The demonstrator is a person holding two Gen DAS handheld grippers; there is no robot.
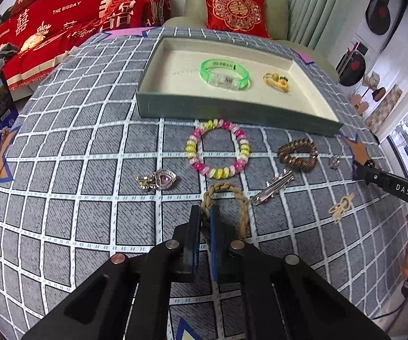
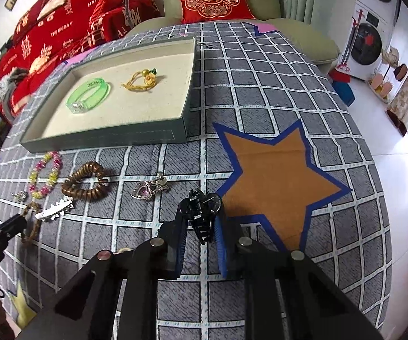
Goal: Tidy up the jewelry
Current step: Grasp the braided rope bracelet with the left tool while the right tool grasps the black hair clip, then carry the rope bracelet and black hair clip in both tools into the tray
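Note:
In the left wrist view my left gripper (image 1: 205, 216) is shut on the left side of a tan braided rope bracelet (image 1: 242, 201) that lies on the checked cloth. In the right wrist view my right gripper (image 2: 201, 225) is shut on a black hair claw clip (image 2: 202, 212), pinched between its blue pads beside the orange star (image 2: 274, 175). A grey-green tray (image 1: 232, 112) with a cream lining sits beyond both grippers. It holds a green bangle (image 1: 225, 73) and a yellow knotted ornament (image 1: 276, 80).
Loose on the cloth in front of the tray lie a pink and yellow bead bracelet (image 1: 218, 148), a brown spiral hair tie (image 1: 297, 154), a silver hair clip (image 1: 272, 188), a heart pendant (image 1: 158, 180), a small silver charm (image 1: 335, 161) and a cream knot (image 1: 341, 206). Sofa cushions stand behind.

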